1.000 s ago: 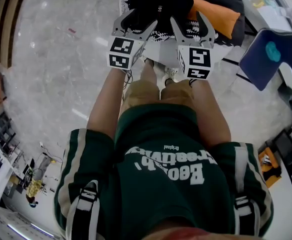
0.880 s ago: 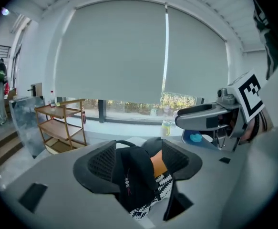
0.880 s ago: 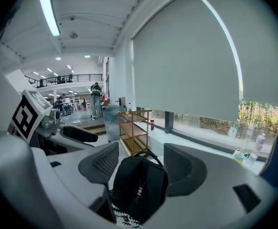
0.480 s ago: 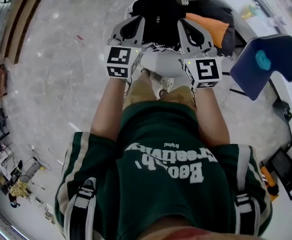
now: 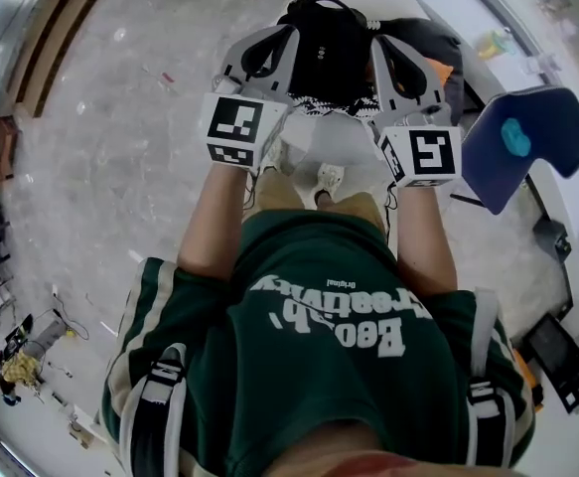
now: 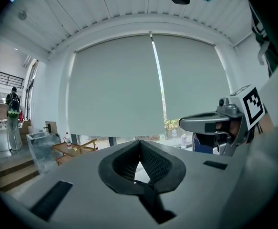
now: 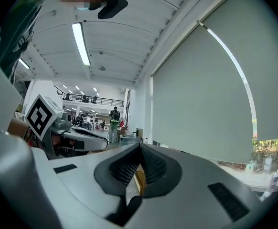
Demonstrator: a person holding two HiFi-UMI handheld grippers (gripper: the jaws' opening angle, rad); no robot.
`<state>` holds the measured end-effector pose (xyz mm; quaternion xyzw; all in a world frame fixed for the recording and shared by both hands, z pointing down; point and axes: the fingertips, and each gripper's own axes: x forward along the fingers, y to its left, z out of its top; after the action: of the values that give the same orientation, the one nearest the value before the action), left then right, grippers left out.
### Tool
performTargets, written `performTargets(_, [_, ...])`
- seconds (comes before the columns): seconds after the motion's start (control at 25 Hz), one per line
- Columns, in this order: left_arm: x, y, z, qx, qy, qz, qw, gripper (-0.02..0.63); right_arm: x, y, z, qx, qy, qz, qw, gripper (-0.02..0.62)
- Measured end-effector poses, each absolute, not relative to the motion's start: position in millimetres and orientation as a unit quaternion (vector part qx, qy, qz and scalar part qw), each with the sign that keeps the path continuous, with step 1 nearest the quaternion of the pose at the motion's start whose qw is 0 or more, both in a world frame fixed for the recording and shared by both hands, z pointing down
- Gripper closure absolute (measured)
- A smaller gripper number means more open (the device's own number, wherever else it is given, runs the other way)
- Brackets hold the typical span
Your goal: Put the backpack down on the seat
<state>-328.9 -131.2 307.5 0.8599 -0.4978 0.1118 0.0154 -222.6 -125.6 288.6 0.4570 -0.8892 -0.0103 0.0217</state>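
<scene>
**A:** Item one, fingers [image 6: 124, 165] of the left gripper [image 6: 139, 143]: we logged them closed, black pads meeting at the tips, nothing seen between them. Fingers [image 7: 154, 165] of the right gripper [image 7: 139, 145]: the same, tips together, no object in the gap.

**B:** And both pointed where?

**A:** Forward and somewhat upward. Each gripper's own view took in window blinds and ceiling, not the load.

**B:** Item two, the backpack [image 5: 331, 53]?

**A:** Black, entered from the head view only. It sat between the two grippers, the left one close at its left side and the right one close at its right, over the white seat [image 5: 349, 139].

**B:** Touching the seat?

**A:** We could not settle that; its underside was hidden by its own bulk.

**B:** Why held that way, in our judgement?

**A:** One gripper per side would hold the load level and centred over the seat, we reckoned. Whether a strap was caught on either gripper we could not tell, as neither gripper view showed one.

**B:** Relative to the fingers, then?

**A:** Beside and between the two pairs, not within either pair.
</scene>
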Motion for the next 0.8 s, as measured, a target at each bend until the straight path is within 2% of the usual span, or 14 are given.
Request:
performTargets(0.36, [-379.9, -139.7, 247.0, 0.877, -0.467, 0.098, -0.056, 0.588, -272.6, -124.9, 234.9, 0.495, -0.866, -0.069, 0.024, 0.561])
performTargets(0.8, [-440.4, -146.1, 233.0, 0.906, -0.412, 0.087, -0.048, 0.588, -324.8, -114.9, 220.2, 0.56, -0.822, -0.097, 0.045, 0.561])
